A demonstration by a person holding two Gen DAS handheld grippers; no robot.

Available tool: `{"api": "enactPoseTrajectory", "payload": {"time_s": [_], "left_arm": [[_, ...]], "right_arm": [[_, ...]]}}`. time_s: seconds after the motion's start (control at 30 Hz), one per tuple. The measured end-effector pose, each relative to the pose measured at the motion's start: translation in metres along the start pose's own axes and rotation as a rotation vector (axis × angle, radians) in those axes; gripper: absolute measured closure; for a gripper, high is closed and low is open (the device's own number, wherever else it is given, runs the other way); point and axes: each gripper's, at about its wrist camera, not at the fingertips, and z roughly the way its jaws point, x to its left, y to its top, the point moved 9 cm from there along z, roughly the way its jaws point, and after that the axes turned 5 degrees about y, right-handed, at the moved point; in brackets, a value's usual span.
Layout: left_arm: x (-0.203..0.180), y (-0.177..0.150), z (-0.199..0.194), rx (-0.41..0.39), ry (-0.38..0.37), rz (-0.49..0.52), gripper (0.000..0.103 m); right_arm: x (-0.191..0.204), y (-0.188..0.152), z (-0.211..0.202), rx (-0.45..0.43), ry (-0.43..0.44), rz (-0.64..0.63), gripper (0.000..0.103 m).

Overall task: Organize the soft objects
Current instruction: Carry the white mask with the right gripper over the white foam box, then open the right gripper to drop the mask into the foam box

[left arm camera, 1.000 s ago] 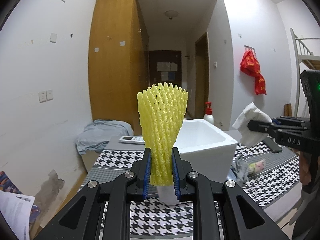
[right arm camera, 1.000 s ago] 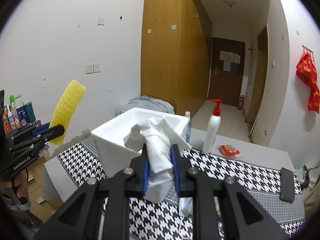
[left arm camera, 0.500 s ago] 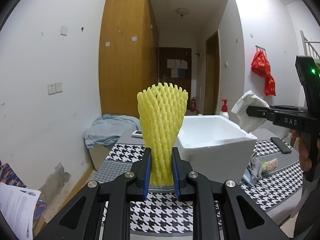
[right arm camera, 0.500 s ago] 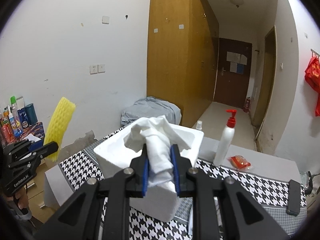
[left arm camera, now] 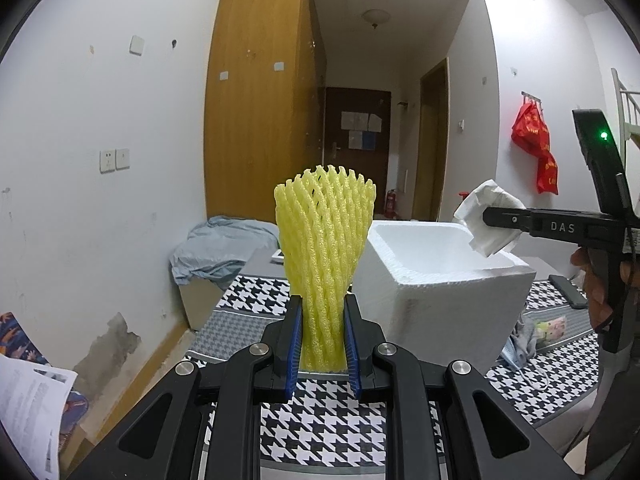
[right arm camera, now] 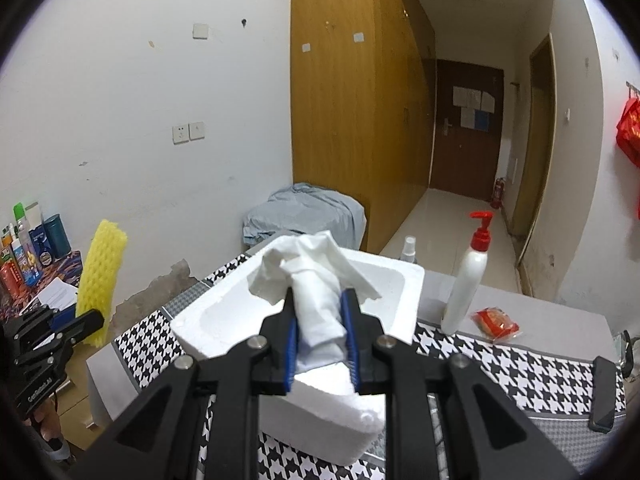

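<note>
the crumpled white tissue (right arm camera: 316,280), pinched in the right gripper (right arm camera: 320,336), is drifting in over the white foam box's (right arm camera: 412,280) rim; the left gripper (left arm camera: 323,336), clamping the yellow foam net sleeve (left arm camera: 324,248), is closing in beside the box, both seemingly ready to drop.

foam box (right arm camera: 304,320) on bench (right arm camera: 520,364), near its left end | pump bottle (right arm camera: 466,280) right of box, spray bottle (right arm camera: 409,249) behind box | packet (right arm camera: 495,323) just right of pump bottle | phone (right arm camera: 603,394) at bench's right edge | cloth heap (right arm camera: 304,216) behind bench, against cupboard (right arm camera: 352,100)
</note>
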Motion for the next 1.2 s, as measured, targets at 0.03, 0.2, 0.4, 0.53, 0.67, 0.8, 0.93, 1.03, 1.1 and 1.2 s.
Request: {"api": "enactPoseTrajectory", "payload": {"time_s": [0.03, 0.2, 0.4, 0.53, 0.67, 0.8, 0.93, 1.03, 1.1, 1.2], "left_arm": [[-0.001, 0.0, 0.001, 0.003, 0.001, 0.0, 0.083], [0.0, 0.0, 0.004, 0.012, 0.003, -0.009, 0.083], [0.002, 0.0, 0.006, 0.017, 0.007, -0.019, 0.083], [0.003, 0.0, 0.007, 0.018, 0.008, -0.02, 0.083], [0.002, 0.001, 0.008, 0.02, 0.01, -0.022, 0.083], [0.003, 0.0, 0.008, 0.016, 0.01, -0.023, 0.083], [0.003, 0.001, 0.006, 0.013, 0.01, -0.027, 0.083], [0.002, 0.001, 0.005, 0.01, 0.01, -0.025, 0.083], [0.001, 0.002, 0.003, 0.006, 0.007, -0.02, 0.083], [-0.001, 0.003, 0.001, 0.0, 0.002, -0.017, 0.083]], "right_arm": [[0.0, 0.0, 0.002, 0.005, 0.006, 0.009, 0.079], [-0.002, 0.001, 0.011, 0.022, 0.012, 0.023, 0.079], [-0.002, 0.002, 0.017, 0.033, 0.016, 0.027, 0.079], [-0.001, 0.003, 0.02, 0.033, 0.032, 0.033, 0.058], [-0.001, 0.003, 0.02, 0.027, 0.031, 0.04, 0.037], [-0.003, 0.004, 0.018, 0.018, 0.02, 0.044, 0.026], [-0.004, 0.004, 0.015, 0.017, 0.014, 0.044, 0.026], [-0.003, 0.002, 0.012, 0.015, 0.014, 0.039, 0.026], [-0.003, 0.002, 0.01, 0.012, 0.013, 0.037, 0.026], [-0.003, 0.001, 0.006, 0.009, 0.007, 0.03, 0.025]]}}
